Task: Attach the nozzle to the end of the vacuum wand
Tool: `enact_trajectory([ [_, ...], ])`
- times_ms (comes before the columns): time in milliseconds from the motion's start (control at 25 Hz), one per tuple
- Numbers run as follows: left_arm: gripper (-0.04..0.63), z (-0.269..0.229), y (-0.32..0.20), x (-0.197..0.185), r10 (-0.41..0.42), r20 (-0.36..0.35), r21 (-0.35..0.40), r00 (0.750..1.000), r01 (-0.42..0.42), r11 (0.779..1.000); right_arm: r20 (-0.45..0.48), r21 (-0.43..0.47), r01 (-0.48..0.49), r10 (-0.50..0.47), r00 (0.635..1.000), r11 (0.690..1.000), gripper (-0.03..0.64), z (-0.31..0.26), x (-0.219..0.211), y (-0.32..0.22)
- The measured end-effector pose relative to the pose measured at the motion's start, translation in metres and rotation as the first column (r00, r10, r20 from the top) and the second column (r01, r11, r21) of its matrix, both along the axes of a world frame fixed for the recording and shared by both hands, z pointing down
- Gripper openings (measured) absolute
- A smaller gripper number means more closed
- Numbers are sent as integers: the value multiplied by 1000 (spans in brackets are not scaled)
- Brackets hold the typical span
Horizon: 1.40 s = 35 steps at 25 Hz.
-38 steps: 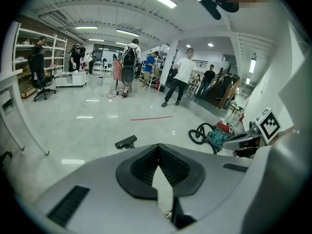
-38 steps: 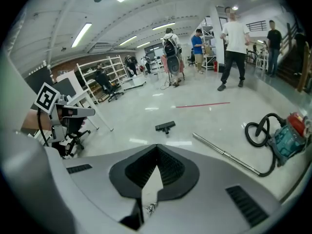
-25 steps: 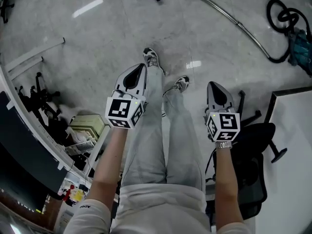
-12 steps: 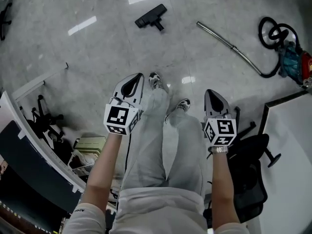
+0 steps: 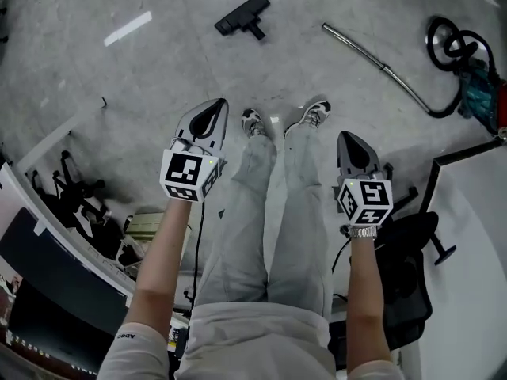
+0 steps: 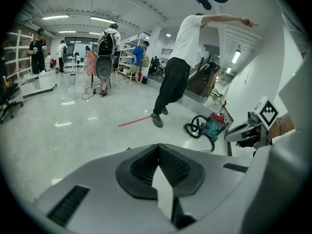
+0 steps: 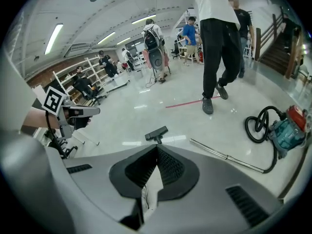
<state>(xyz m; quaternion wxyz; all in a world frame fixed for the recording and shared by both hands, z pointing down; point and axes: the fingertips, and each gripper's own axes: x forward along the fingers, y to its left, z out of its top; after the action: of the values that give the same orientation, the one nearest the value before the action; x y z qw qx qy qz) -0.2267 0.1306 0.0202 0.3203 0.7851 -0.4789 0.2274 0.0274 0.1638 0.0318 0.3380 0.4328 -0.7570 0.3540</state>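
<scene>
Head view: shows left tool [image 5: 217,105] and right tool [image 5: 347,136] held out in front, either side of the legs [image 5: 269,212], both pointing down at the floor [image 5: 119,77]. Puts the black nozzle [image 5: 243,17] flat on the floor ahead, a little left of centre. Puts the metal vacuum wand [image 5: 372,57] on the floor to the right of it, well apart, far end running toward the teal canister vacuum [image 5: 479,85]. Also shows a black office chair [image 5: 412,291] beside the right arm.

Left gripper view: shows jaws clenched tip to tip, nothing between them. Catches the canister vacuum and the right tool at the right side, with a person [image 6: 181,57] in a white shirt beyond.

Right gripper view: shows jaws clenched, empty. Has the nozzle just above the jaw tips in frame and the vacuum wand to its right, both lying on the floor, touched by neither tool. Catches the left tool at the left edge.
</scene>
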Motion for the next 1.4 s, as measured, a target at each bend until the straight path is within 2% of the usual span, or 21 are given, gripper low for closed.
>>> enact_trajectory([
  [120,11,-1,-11,25,-3,-39,2,999,3,1000,2,-16,7,-7,1000,1000,3,8,15,-15],
  [240,11,-6,-28,43,-7,-30,7,1000,7,1000,6,-23,32,-32,999,999,3,9,27,-34],
  [400,11,-4,-52,64,1,-8,5,1000,-1,1000,4,-24,143,-143,990,989,3,10,37,-62],
  [560,11,6,-81,77,48,29,24,998,-49,999,-2,-26,276,-277,961,961,5,18,42,-92],
  [720,12,27,-104,85,57,34,14,998,-58,998,-17,-34,307,-307,951,951,6,37,51,-118],
  [840,63,41,-100,89,83,22,-24,996,-83,996,-32,-80,324,-327,944,943,82,52,50,-111],
  [1000,132,49,-88,89,188,10,-62,982,-187,980,-68,-108,333,-341,938,937,155,61,42,-97],
  [1200,211,66,-81,75,362,16,-108,932,-358,927,-95,-133,330,-343,934,935,216,69,38,-100],
  [1400,216,70,-93,51,374,43,-100,926,-368,924,-165,-120,351,-368,915,928,227,71,35,-111],
])
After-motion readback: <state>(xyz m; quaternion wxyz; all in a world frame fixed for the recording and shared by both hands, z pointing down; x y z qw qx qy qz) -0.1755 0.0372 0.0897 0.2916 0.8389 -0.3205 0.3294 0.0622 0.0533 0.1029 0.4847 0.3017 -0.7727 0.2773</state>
